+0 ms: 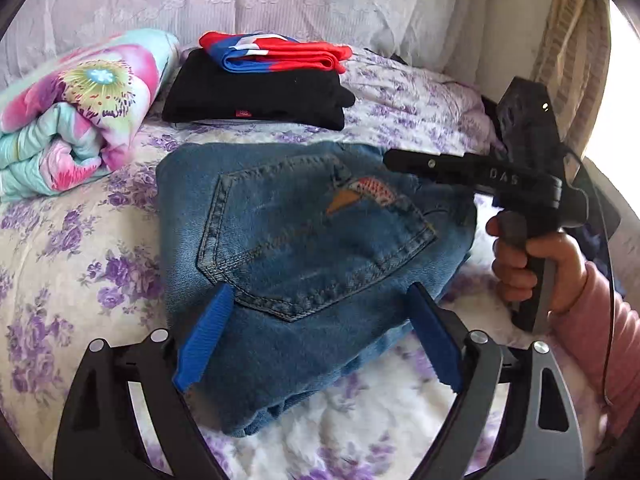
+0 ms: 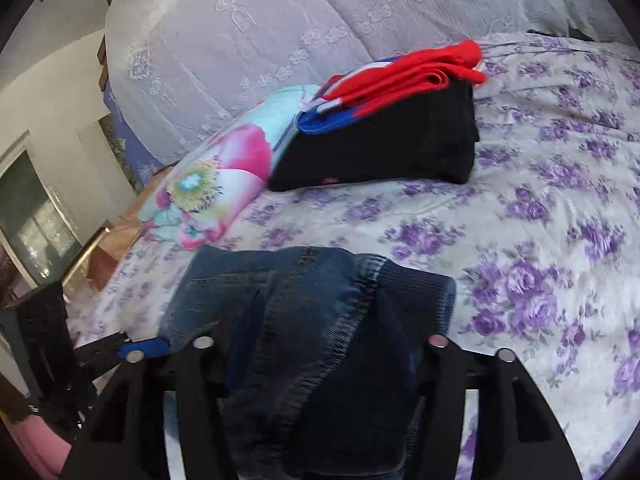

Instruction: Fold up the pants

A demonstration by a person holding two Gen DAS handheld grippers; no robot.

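The folded blue jeans (image 1: 304, 232) lie on the purple-flowered bedspread (image 1: 60, 260), back pocket up. My left gripper (image 1: 320, 294) is open, its blue pads (image 1: 204, 344) standing apart on either side of the jeans' near edge without pressing. My right gripper (image 1: 394, 160), held by a hand in a pink sleeve, reaches in from the right over the jeans' far right corner. In the right wrist view a bulge of the jeans (image 2: 312, 320) fills the gap of the right gripper (image 2: 320, 332) and hides its pads, so a grip cannot be made out. One blue fingertip of the left gripper (image 2: 140, 350) shows low left.
At the back lies a folded black garment (image 1: 256, 96) with a red and blue one (image 1: 276, 54) on top. A rolled flowered quilt (image 1: 76, 108) lies to its left. A lace-covered cushion (image 2: 280, 20) rises behind. The bed's edge and furniture (image 2: 36, 208) are at the left.
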